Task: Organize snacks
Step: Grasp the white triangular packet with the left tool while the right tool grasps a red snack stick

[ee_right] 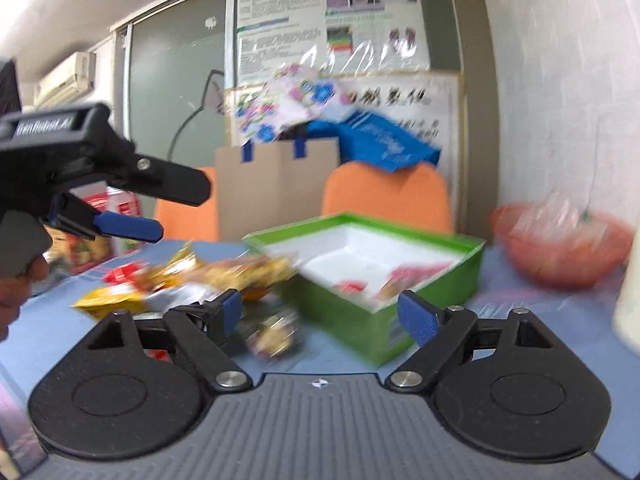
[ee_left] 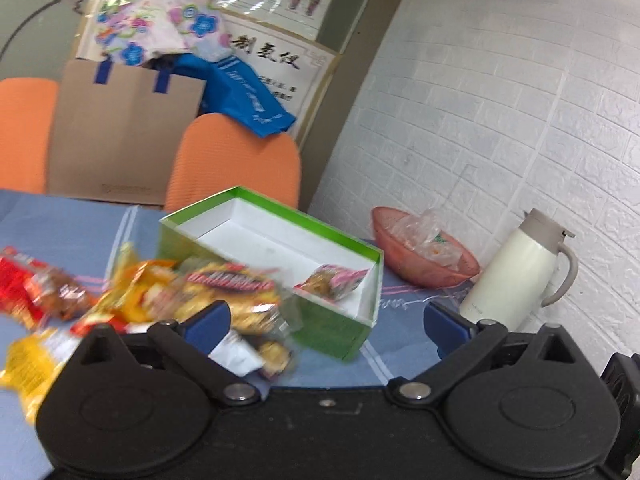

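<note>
Early days — a snack or two sits in the green box (ee_left: pixel 362 280), the pile of packets (ee_left: pixel 168 300) waits on the table (ee_left: pixel 400 344). Left gripper (ee_left: pixel 326 320) and right gripper (ee_right: pixel 320 312) both spread wide, empty.

1. You have one green box (ee_left: pixel 340 332) on the table.
2. Inside it lie two snack packets (ee_right: pixel 400 280) — as far as the blur lets you count.
3. Two orange chairs (ee_left: pixel 236 160) stand behind the table.
4. One pink bowl (ee_left: pixel 424 272) and one white jug (ee_left: pixel 516 268) — no more of either.
</note>
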A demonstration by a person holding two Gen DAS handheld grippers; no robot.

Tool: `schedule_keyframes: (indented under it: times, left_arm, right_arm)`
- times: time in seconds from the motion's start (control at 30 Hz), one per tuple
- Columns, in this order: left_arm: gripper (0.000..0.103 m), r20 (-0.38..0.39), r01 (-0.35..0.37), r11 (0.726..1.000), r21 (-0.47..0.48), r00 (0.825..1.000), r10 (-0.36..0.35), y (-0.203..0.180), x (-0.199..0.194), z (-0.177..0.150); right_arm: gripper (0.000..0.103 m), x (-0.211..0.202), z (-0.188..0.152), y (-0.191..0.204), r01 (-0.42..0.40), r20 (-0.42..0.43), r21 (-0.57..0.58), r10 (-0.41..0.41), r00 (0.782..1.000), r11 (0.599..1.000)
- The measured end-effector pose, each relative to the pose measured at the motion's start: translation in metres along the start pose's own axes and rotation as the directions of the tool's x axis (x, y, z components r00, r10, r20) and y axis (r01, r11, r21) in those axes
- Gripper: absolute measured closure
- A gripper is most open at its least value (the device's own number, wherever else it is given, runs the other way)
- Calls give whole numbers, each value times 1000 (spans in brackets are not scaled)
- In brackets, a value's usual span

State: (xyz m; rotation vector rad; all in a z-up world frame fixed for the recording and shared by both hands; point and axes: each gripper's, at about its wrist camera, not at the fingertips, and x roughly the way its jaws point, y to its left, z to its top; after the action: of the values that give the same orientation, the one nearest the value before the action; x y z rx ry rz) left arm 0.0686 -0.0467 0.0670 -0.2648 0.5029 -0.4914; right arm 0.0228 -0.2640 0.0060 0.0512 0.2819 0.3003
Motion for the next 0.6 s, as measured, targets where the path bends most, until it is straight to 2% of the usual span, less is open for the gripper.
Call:
schedule_keyframes:
  times: [0.17,0.27,0.47,0.6]
  left_arm:
    - [0,-41,-27,992,-122,999,22,36,-26,-38]
    - [0,-69,-46,982,-182,997,34,57,-39,-57]
    - [0,-83,-67,971,-230,995,49,83,-60,-81]
    - [0,-70,-44,967,-249,997,28,96,-65,-82]
  right_arm:
    - [0,8,-25,23,-96,-109,64,102,989,993]
    - [0,14,-32,36,-117,-158,51,124,980,992]
    - [0,21,-31,48,-132,-191,30,136,972,991]
    - [0,29,-32,65,-225,-232,-4,218,948,974]
